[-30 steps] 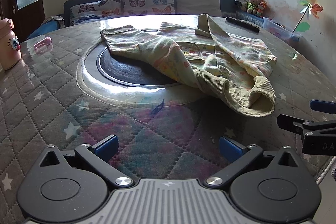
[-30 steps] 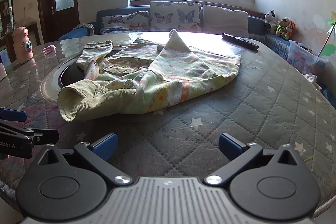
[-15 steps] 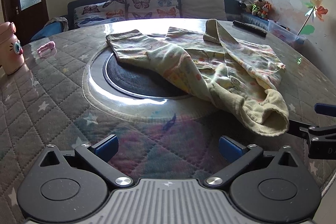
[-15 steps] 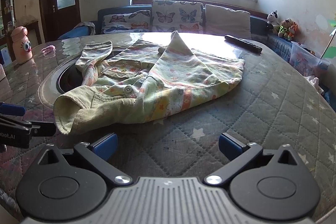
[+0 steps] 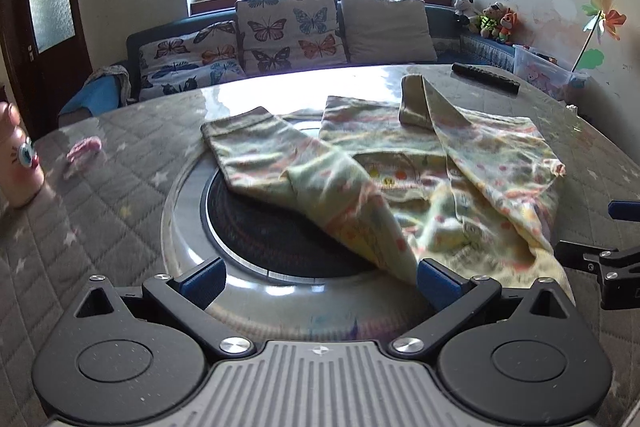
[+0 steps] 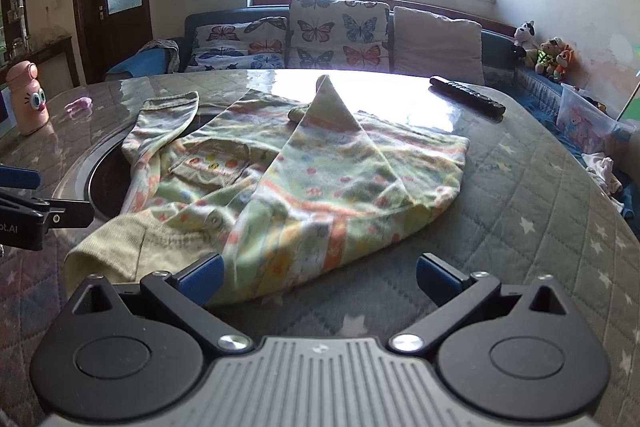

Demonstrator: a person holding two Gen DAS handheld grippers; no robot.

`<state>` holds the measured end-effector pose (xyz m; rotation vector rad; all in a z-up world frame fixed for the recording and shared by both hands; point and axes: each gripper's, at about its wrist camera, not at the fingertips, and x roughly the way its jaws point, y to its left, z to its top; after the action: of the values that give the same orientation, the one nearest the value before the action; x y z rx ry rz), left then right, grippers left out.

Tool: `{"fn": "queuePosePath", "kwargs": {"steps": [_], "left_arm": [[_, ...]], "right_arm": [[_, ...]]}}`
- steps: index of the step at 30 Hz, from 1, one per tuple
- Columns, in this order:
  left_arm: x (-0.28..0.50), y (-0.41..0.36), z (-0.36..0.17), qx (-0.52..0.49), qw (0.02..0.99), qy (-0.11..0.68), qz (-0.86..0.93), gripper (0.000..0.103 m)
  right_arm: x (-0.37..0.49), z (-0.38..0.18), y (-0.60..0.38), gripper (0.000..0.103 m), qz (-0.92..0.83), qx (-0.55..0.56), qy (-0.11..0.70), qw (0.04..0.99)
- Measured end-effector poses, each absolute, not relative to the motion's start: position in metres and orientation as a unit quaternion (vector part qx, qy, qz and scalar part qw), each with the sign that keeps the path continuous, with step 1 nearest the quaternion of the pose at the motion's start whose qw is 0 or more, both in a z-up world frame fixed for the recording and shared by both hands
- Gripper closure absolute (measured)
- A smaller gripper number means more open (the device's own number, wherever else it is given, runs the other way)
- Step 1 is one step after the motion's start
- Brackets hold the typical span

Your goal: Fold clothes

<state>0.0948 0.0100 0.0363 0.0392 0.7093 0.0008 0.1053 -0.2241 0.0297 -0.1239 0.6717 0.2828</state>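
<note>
Currently the crumpled pale-green floral corduroy jacket (image 6: 304,187) lies on the quilted grey worktop (image 6: 520,227), long axis slanting away; my left tongs (image 5: 318,277) and right tongs (image 6: 318,277), both wide and empty, flank its near ribbed edge, about equally close.

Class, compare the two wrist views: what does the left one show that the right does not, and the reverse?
Only the left view shows the pinwheel by the wall and the right gripper at its edge. Only the right view shows the whole pink bottle, the shelves and the left gripper. Both show the garment, remote, butterfly cushions and plush toys.
</note>
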Motion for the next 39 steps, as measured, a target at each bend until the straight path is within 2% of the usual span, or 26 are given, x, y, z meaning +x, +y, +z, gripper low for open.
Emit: {"fn": "queuePosePath", "kwargs": {"steps": [11,18,21,24,27,28,29,30,31,32,34,36,39], "left_arm": [[0.178,0.008,0.041,0.033,0.937,0.347,-0.004,0.001],[0.216,0.011,0.031,0.031,0.93,0.366,-0.004,0.01],[0.226,0.011,0.026,0.034,0.926,0.376,-0.007,0.016],[0.235,0.012,0.022,0.036,0.924,0.381,-0.008,0.018],[0.244,0.015,0.02,0.033,0.921,0.387,-0.005,0.025],[0.247,0.017,0.019,0.032,0.92,0.391,-0.004,0.028],[0.249,0.019,0.017,0.03,0.918,0.394,-0.003,0.031],[0.25,0.02,0.016,0.028,0.917,0.398,-0.004,0.038],[0.251,0.022,0.015,0.025,0.915,0.402,-0.008,0.048],[0.251,0.023,0.013,0.022,0.914,0.406,-0.012,0.053],[0.25,0.025,0.011,0.019,0.911,0.411,-0.019,0.071],[0.246,0.026,0.011,0.018,0.911,0.411,-0.02,0.085],[0.238,0.029,0.013,0.016,0.914,0.404,-0.019,0.095]], "right_arm": [[0.207,0.045,-0.227,0.001,0.123,-0.023,0.346,0.93],[0.281,0.048,-0.202,0.005,0.125,-0.034,0.338,0.932],[0.31,0.044,-0.188,0.01,0.13,-0.038,0.337,0.932],[0.339,0.036,-0.178,0.014,0.133,-0.032,0.341,0.93],[0.361,0.025,-0.17,0.024,0.133,-0.036,0.358,0.923],[0.364,0.021,-0.17,0.032,0.134,-0.037,0.365,0.921],[0.368,0.017,-0.17,0.046,0.135,-0.037,0.372,0.918],[0.372,0.012,-0.17,0.052,0.136,-0.037,0.378,0.915],[0.373,0.011,-0.171,0.062,0.136,-0.036,0.382,0.914],[0.371,0.011,-0.175,0.074,0.135,-0.029,0.385,0.913],[0.366,0.013,-0.186,0.087,0.133,-0.016,0.386,0.913],[0.355,0.021,-0.201,0.095,0.126,-0.009,0.377,0.917],[0.336,0.033,-0.224,0.099,0.113,-0.001,0.364,0.925]]}}
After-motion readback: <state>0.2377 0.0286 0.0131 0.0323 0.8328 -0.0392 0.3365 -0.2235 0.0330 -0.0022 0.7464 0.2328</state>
